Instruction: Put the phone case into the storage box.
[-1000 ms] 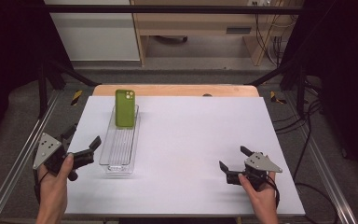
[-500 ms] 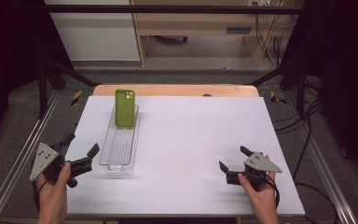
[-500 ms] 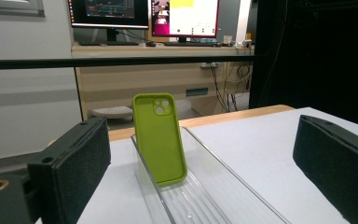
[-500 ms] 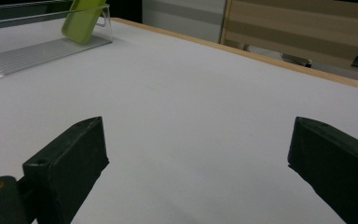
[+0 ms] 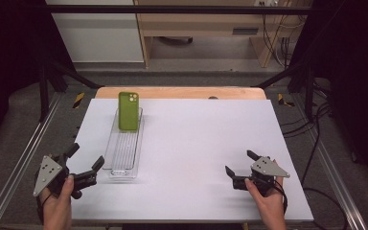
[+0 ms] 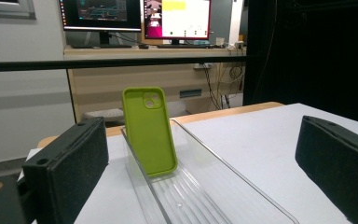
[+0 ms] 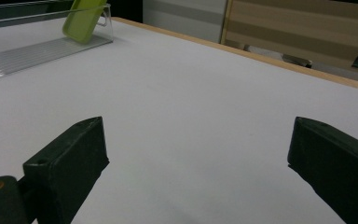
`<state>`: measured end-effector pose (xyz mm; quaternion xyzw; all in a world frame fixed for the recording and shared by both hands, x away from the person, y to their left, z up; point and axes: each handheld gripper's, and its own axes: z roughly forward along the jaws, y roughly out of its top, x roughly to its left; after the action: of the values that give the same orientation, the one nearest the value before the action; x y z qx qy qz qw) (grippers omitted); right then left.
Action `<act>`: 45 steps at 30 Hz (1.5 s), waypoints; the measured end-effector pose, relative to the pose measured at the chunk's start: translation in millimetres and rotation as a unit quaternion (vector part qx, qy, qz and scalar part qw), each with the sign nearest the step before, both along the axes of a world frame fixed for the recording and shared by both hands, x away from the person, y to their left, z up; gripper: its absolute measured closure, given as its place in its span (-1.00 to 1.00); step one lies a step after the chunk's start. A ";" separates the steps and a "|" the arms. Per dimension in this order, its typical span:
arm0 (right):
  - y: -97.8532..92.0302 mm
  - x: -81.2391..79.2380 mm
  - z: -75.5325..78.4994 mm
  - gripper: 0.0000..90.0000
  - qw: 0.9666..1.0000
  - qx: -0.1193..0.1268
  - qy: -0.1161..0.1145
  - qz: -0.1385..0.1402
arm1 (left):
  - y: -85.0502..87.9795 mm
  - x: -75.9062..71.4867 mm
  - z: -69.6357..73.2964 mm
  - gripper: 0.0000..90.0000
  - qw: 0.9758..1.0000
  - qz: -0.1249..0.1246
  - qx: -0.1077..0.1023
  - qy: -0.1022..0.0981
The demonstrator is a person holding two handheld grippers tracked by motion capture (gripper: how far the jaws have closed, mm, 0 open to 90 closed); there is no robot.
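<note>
Item 1, left gripper (image 5: 87, 162): held at the near left corner of the white surface (image 5: 201, 143), jaws spread wide and empty, aimed along the clear tray (image 5: 124, 155); its right jaw sits just beside the tray's near end.

Item 2, clear tray: long, narrow, ribbed floor, lying lengthwise away from the person.

Item 3, green phone case (image 6: 149, 130): stands at the tray's far end, leaning back against the end wall, camera cutout uppermost.

Item 4, right gripper (image 5: 242, 168): near right of the surface, well apart from the tray, jaws released and empty.

Handling note: the step in hand looks like a reach for the case. It is best approached over the tray's walls, closing on the case's long edges so the light tray is not dragged.
</note>
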<state>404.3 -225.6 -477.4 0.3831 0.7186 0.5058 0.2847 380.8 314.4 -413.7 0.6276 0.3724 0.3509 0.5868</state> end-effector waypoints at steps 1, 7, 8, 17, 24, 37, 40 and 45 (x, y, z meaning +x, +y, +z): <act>-0.2 0.0 -0.1 -0.89 1.000 -0.001 0.000 0.000 | -0.3 -0.4 -1.0 -0.96 1.000 -0.003 0.003 0.000; 0.2 0.1 -0.1 -0.89 1.000 -0.006 0.000 0.001 | -5.6 -3.0 -9.6 -0.96 1.000 -0.015 0.006 0.005; 0.1 0.0 0.0 -0.89 1.000 -0.006 0.000 0.001 | -6.0 -3.1 -10.2 -0.96 1.000 -0.017 0.006 0.006; -0.2 0.0 0.1 -0.89 1.000 -0.006 0.000 0.001 | -11.2 -4.0 -15.4 -0.96 0.999 -0.034 0.015 0.007; -0.8 0.2 -0.3 -0.89 1.000 -0.007 0.000 -0.001 | -13.0 -6.0 -24.1 -0.97 0.999 -0.040 0.019 0.010; -2.1 -1.8 2.2 -0.90 1.000 -0.003 -0.005 0.001 | -16.0 -9.0 -33.8 -0.97 0.998 -0.040 0.045 0.017; -1.5 -2.3 2.7 -0.90 1.000 -0.003 -0.006 0.003 | -15.9 -10.0 -37.1 -0.97 0.998 -0.040 0.053 0.020; -1.5 -3.6 4.7 -0.90 1.000 0.008 -0.009 0.010 | -10.0 -11.3 -42.0 -0.97 0.998 -0.030 0.051 0.026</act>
<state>400.7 -227.2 -472.6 0.3734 0.7157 0.5179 0.2831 369.5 304.4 -455.7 0.6764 0.3501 0.3350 0.5546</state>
